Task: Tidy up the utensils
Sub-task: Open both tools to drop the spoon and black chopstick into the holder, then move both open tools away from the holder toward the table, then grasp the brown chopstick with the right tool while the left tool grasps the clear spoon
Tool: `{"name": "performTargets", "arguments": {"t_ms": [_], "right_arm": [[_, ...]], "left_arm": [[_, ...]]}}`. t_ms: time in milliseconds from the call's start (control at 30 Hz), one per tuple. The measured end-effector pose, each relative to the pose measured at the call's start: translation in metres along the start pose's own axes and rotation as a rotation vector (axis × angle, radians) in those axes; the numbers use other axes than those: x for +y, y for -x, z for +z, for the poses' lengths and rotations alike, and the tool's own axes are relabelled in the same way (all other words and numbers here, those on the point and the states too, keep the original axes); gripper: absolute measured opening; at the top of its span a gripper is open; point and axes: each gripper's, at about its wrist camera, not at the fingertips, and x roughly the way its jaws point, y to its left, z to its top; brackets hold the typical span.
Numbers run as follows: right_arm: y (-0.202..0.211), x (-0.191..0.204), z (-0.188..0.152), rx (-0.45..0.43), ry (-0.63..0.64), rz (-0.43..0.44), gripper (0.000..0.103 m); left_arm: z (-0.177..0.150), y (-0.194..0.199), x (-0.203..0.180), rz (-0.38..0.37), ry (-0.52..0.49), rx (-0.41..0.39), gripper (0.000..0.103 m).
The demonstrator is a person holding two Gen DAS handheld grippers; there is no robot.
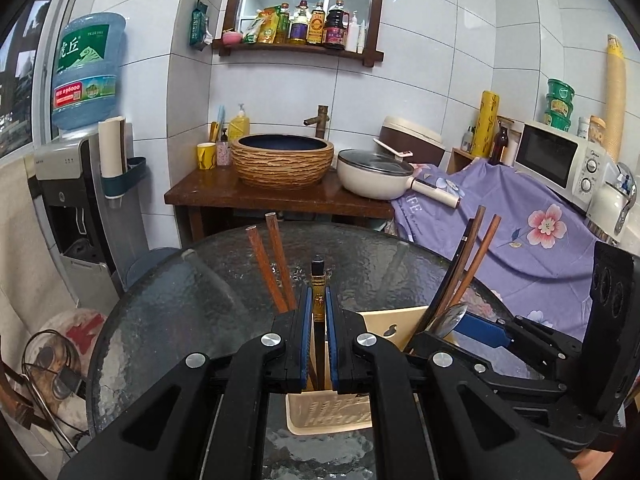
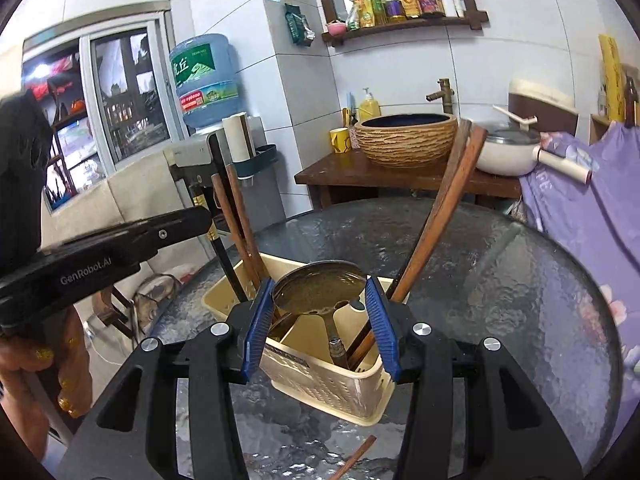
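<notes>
Standing in the cream slotted plastic caddy (image 2: pixel 320 376) already are brown wooden chopsticks (image 2: pixel 434 216). The left gripper (image 1: pixel 318 320) clamps a black gold-banded chopstick (image 1: pixel 318 284) above the caddy; the right gripper (image 2: pixel 320 320) holds a steel spoon (image 2: pixel 318 286) over it. One brown chopstick (image 2: pixel 354 458) lies on the glass in front of the caddy.

Chopsticks (image 2: pixel 436 216) and ladle (image 2: pixel 320 286) in caddy (image 2: pixel 332 384)

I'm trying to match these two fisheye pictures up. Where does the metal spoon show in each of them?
Left wrist view: the metal spoon is lower right, its bowl sticking up from the beige utensil basket, beside the right gripper.
Right wrist view: the spoon is at centre, between that gripper's blue pads, handle down in the basket.
Shared landmark: the woven basin on the wooden stand.
</notes>
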Motion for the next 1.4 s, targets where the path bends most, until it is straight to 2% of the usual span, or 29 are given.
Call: {"name": "performTargets", "arguments": {"t_ms": [33,100,167,200,267,333,467,567,733,933,1067,1200,1400], "right_arm": [[0.003,0.003,0.000,-0.014,0.019,-0.006,0.048],[0.009,0.007,0.000,-0.036,0.037,-0.006,0.062],[0.018,0.009,0.002,-0.063,0.045,-0.012,0.062],[0.022,0.009,0.003,-0.069,0.047,-0.012,0.063],[0.035,0.008,0.004,-0.095,0.054,-0.031,0.064],[0.048,0.007,0.002,-0.124,0.073,-0.072,0.065],[0.073,0.003,-0.011,-0.137,0.076,-0.111,0.065],[0.084,-0.002,-0.029,-0.094,0.015,-0.113,0.065],[0.082,-0.003,-0.063,0.006,-0.031,-0.126,0.065],[0.054,-0.003,-0.109,0.179,-0.057,-0.139,0.065],[0.025,-0.011,-0.133,0.299,-0.091,-0.156,0.058],[0.005,-0.013,-0.144,0.363,-0.118,-0.167,0.055],[-0.018,-0.009,-0.148,0.422,-0.110,-0.216,0.049]], "left_arm": [[0.001,0.001,0.000,-0.007,0.001,-0.001,0.007],[0.002,0.007,-0.001,-0.007,-0.006,-0.017,0.012],[0.003,0.017,-0.003,-0.004,-0.012,-0.043,0.028],[0.003,0.023,-0.003,-0.006,-0.012,-0.059,0.032],[0.001,0.040,-0.001,0.006,-0.005,-0.099,0.053],[-0.005,0.057,0.006,0.034,0.026,-0.136,0.063],[-0.025,0.074,0.018,0.036,0.054,-0.115,0.080],[-0.044,0.076,0.023,0.044,0.070,-0.083,0.089],[-0.083,0.065,0.029,0.056,0.108,0.011,0.090],[-0.126,0.040,0.024,0.073,0.074,0.138,0.089],[-0.148,0.026,0.018,0.029,0.071,0.222,0.086],[-0.166,0.014,0.002,0.022,0.005,0.284,0.084],[-0.187,0.004,-0.009,0.000,-0.029,0.354,0.082]]}}
